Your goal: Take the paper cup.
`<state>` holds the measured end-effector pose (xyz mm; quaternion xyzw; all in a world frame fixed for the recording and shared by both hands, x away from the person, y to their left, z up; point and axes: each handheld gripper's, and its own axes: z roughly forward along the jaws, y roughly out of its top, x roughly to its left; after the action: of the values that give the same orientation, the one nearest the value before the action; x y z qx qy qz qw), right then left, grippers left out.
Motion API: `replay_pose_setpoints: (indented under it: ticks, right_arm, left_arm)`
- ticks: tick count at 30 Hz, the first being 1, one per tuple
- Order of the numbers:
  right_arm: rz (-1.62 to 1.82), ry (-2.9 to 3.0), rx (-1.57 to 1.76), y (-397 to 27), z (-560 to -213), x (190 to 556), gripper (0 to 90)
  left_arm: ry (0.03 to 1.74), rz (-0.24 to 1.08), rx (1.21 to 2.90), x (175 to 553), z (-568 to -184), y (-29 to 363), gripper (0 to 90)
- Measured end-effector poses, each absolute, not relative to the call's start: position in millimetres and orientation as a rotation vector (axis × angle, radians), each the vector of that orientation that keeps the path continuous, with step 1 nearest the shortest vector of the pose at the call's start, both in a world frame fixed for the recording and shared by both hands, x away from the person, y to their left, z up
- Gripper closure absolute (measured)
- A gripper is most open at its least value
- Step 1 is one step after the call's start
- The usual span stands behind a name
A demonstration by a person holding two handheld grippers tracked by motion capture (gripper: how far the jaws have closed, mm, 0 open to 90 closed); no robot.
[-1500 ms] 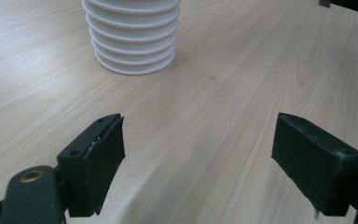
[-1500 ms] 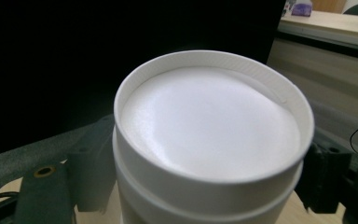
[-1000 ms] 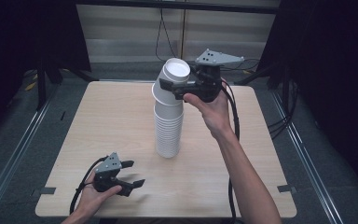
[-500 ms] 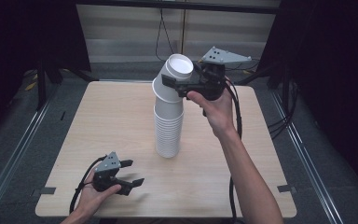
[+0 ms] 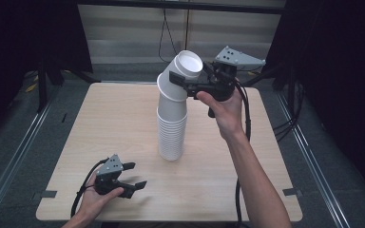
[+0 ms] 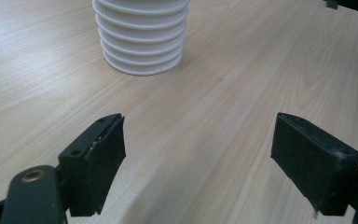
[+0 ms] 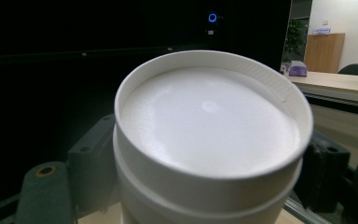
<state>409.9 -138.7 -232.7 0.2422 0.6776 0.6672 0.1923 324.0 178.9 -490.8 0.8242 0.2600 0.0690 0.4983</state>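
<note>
While clamped by right hand-held gripper, white top cup tilts.

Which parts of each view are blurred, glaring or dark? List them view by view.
High view: table evenly lit, surroundings black, fairly sharp throughout. Left gripper view: cup stack and wood grain crisp, the near jaws slightly soft. Right gripper view: top cup close and soft-edged, a small glare spot on its white base, darkness behind, a bright room far right.

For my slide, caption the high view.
Right gripper tilts the top cup off the stack; left gripper rests on the table.
</note>
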Motion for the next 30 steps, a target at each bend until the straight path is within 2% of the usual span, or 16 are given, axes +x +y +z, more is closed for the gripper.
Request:
replay_pose_setpoints:
  ticks: [14, 30]
  right_arm:
    - [1.916, 1.847, 0.665, -153, -229, 404, 21.3]
    - [1.893, 1.805, 0.701, -184, -240, 389, 21.3]
  left_arm:
    - [0.629, 0.17, 1.993, 323, -491, 179, 17.5]
    - [0.629, 0.171, 1.993, 324, -491, 178, 17.5]
